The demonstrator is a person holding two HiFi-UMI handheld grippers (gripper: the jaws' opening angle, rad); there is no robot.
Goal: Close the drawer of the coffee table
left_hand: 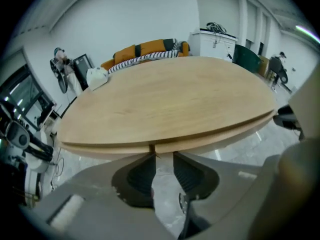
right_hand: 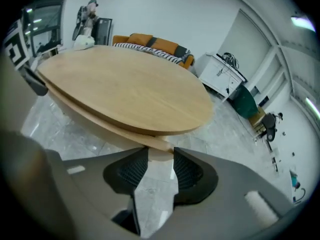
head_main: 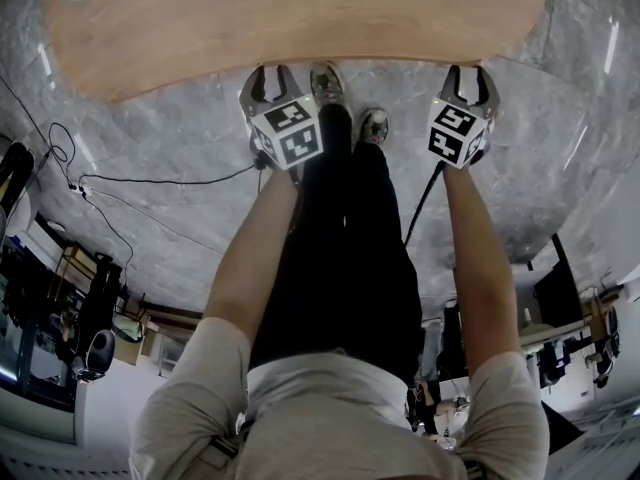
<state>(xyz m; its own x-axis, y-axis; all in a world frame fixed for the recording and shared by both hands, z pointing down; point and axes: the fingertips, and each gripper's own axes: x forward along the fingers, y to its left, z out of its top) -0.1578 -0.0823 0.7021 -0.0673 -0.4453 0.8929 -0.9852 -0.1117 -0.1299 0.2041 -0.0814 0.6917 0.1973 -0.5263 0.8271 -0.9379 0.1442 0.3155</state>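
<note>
Both tools are out in front of me over the grey marble floor. The left gripper has its jaws apart and empty, with only floor showing through the gap. The right gripper is the same, open with nothing in it. Just past the tips is the near rim of the oval wooden coffee table. The drawer is the lower slab under the top, and it pokes slightly past the rim in the right gripper view. A white bundle sits on the far edge, with an orange sofa behind it.
</note>
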